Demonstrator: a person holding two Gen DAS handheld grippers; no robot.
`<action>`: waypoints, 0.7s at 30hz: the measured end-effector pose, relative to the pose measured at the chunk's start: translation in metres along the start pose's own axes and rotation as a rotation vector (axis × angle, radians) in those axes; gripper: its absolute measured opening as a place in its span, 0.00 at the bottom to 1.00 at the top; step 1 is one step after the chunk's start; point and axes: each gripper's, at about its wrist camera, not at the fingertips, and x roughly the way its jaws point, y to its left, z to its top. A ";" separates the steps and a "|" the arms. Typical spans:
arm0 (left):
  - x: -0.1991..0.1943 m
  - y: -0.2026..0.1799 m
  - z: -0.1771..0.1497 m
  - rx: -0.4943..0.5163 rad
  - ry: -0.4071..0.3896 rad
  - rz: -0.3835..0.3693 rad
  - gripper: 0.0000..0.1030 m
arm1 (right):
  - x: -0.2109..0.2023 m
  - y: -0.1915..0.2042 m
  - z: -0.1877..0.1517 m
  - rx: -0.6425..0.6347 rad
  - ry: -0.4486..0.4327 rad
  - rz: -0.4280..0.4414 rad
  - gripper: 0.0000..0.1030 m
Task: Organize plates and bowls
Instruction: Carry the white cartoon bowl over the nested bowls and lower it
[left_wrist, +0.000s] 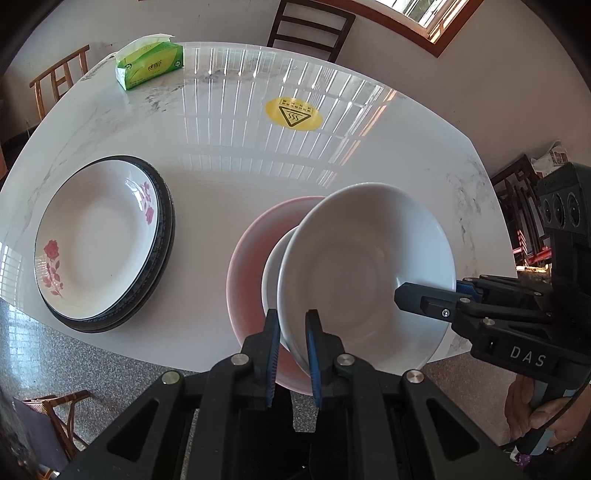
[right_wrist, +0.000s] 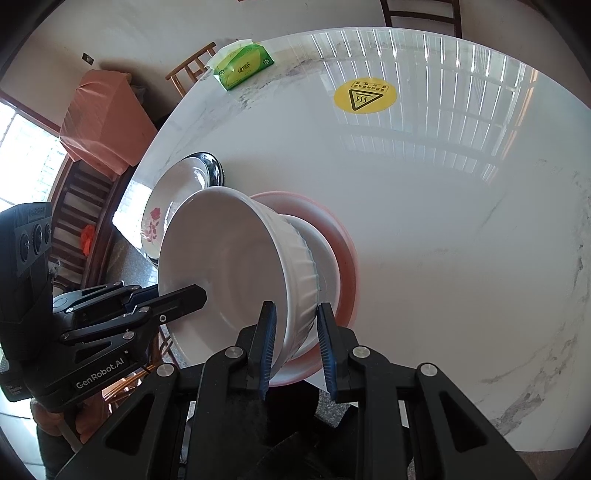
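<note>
Risk, left to right. At the left of the left wrist view, the stacked plates (left_wrist: 99, 243) sit close to the near edge of the table (left_wrist: 258, 158); a sideways swing of the load could strike them or push them toward the edge. At centre, the ribbed white bowl (left_wrist: 364, 277) is tilted and pinched on its rim from two sides. Because the glaze is smooth and the contact area small, uneven pull between the two hands would likely let the rim slip or the bowl rotate and drop onto the smaller white bowl (left_wrist: 273, 273) and the pink plate (left_wrist: 251, 258) beneath, with chipping probable.

Gripper state. The left gripper (left_wrist: 291, 339) has its pads closed on the near rim, one inside and one outside the wall. The right gripper (right_wrist: 293, 332) straddles the opposite rim; its outer pad appears to stand slightly off the wall, so I cannot tell whether it clamps fully.

Appearance. The ribbed bowl is glossy white, fluted outside, plain inside, and lies lower centre in both views, whether seated in the smaller bowl or just clear of it cannot be told. The top plate of the left stack is white with pink roses above dark-rimmed plates.
</note>
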 end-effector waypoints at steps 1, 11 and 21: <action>0.001 0.000 0.000 0.000 0.003 0.000 0.14 | 0.000 0.000 0.000 -0.001 0.001 -0.001 0.22; 0.008 0.002 0.001 -0.008 0.018 0.000 0.14 | 0.005 -0.002 -0.001 0.007 0.009 0.003 0.23; 0.006 -0.005 -0.002 0.054 -0.011 0.021 0.21 | -0.002 -0.003 -0.002 -0.007 -0.037 -0.007 0.31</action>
